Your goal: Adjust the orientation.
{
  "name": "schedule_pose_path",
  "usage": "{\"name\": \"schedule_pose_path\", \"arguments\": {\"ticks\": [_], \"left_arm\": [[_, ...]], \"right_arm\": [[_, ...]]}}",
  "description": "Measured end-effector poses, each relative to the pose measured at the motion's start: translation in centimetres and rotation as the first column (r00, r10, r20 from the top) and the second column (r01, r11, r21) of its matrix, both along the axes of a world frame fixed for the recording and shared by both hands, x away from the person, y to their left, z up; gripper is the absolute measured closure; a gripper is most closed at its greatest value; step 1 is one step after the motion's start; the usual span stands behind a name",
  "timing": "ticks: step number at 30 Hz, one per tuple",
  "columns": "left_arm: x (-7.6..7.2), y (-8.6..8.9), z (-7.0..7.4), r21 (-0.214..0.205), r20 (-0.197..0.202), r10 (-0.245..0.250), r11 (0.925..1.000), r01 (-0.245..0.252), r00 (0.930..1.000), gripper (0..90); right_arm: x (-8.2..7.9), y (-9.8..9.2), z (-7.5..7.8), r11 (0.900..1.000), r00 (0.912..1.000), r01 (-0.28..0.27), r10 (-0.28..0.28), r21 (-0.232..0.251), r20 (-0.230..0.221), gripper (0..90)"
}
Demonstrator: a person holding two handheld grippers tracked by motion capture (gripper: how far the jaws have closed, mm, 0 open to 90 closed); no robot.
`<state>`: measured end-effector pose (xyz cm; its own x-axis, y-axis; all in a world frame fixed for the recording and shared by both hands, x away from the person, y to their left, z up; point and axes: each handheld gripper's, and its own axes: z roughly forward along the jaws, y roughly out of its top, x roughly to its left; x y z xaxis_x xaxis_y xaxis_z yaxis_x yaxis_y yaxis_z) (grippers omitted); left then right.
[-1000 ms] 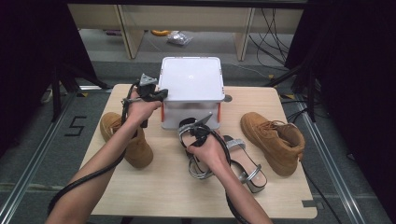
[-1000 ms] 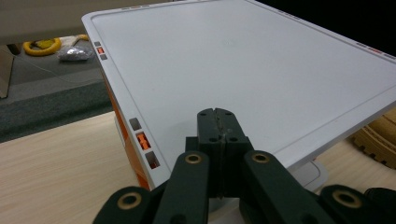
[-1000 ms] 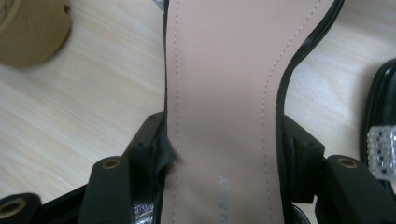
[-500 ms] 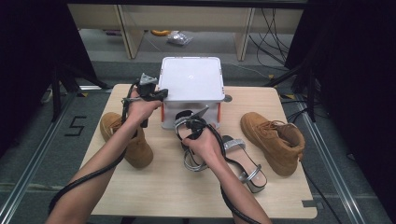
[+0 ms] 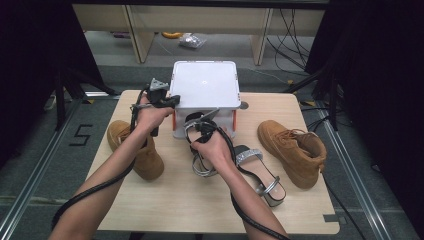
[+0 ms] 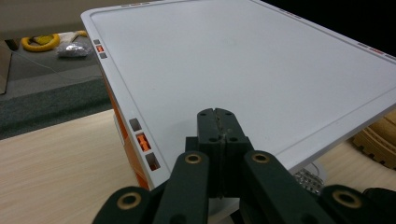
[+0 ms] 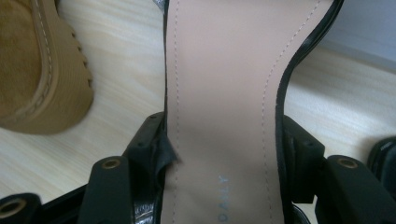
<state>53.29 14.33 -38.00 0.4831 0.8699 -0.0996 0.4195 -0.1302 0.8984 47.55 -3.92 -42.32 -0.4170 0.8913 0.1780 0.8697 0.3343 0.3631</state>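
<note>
My right gripper (image 5: 201, 126) (image 7: 224, 140) is shut on a black sandal (image 5: 199, 166) (image 7: 224, 70). Its jaws press on both edges of the beige insole. The sandal hangs tilted over the table, just in front of the white lidded box (image 5: 205, 82) (image 6: 243, 60). A silver strap loops below the hand. My left gripper (image 5: 162, 99) (image 6: 217, 119) is shut with nothing in it. It hovers over the lid's left front edge. A second sandal (image 5: 261, 176), with a silver strap, lies flat on the table to the right.
A tan boot (image 5: 120, 137) (image 7: 37, 70) stands at the table's left, partly under the left forearm. Its mate (image 5: 292, 150) sits at the right. The wooden table (image 5: 180, 210) has open room at its near side. Shelves and cables lie beyond the table.
The right hand has carried the sandal a little up and toward the box. The left hand and gripper have stayed where they were.
</note>
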Motion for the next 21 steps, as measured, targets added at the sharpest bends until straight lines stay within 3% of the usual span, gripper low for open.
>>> {"name": "schedule_pose_path", "arguments": {"ticks": [1,2,3,4,5,6,7,8,13,15,19,21], "left_arm": [[0.0,0.0,0.0,0.001,-0.002,0.002,1.0,-0.002,1.0,89.8],[0.0,0.0,0.0,0.001,-0.003,0.0,1.0,0.0,1.0,89.8],[0.0,0.0,0.0,0.0,-0.003,0.0,1.0,0.0,1.0,89.8],[0.0,0.0,0.0,0.002,-0.003,0.002,1.0,-0.002,1.0,89.8],[0.0,-0.1,0.0,0.006,-0.002,0.004,1.0,-0.004,1.0,89.8],[0.0,-0.1,0.0,0.006,-0.002,0.004,1.0,-0.004,1.0,89.8],[0.0,-0.1,0.1,0.006,-0.003,0.005,1.0,-0.005,1.0,89.8],[0.0,-0.1,0.1,0.011,-0.004,0.004,0.9999,-0.004,1.0,89.8],[0.0,-0.1,0.1,0.015,-0.003,0.0,0.9999,0.0,1.0,89.8],[0.0,0.0,0.1,0.015,-0.004,-0.001,0.9999,0.001,1.0,89.8],[0.1,0.0,0.1,0.015,-0.006,0.0,0.9999,0.001,1.0,89.8],[0.1,-0.1,0.1,0.015,-0.006,0.0,0.9999,0.0,1.0,89.8]], "right_arm": [[0.0,0.4,0.1,0.9984,0.9979,0.057,-0.057,0.0,-0.032,43.5],[0.3,0.3,0.0,0.9999,0.9998,0.014,-0.014,0.008,0.011,43.5],[0.3,0.6,0.3,0.9989,0.9986,0.047,-0.047,-0.001,-0.023,43.5],[0.5,0.7,0.3,0.998,0.9977,0.063,-0.063,0.006,-0.025,43.5],[0.9,0.7,0.3,0.9995,0.9996,0.029,-0.029,0.014,0.003,43.5],[0.9,0.7,0.3,0.9995,0.9996,0.029,-0.029,0.014,0.003,43.5],[0.9,1.0,0.4,0.9967,0.9966,0.081,-0.081,0.005,-0.018,43.5],[1.3,1.0,0.5,0.9985,0.9985,0.054,-0.054,0.003,-0.003,43.5],[1.5,1.5,0.6,0.9965,0.9968,0.08,-0.08,0.022,0.001,43.5],[2.0,1.7,0.4,0.998,0.9979,0.059,-0.06,0.02,0.027,43.5],[2.4,2.1,0.3,0.9977,0.9975,0.067,-0.067,0.012,0.022,43.5],[2.6,2.2,0.0,0.9985,0.9976,0.053,-0.054,0.012,0.044,43.5]]}}
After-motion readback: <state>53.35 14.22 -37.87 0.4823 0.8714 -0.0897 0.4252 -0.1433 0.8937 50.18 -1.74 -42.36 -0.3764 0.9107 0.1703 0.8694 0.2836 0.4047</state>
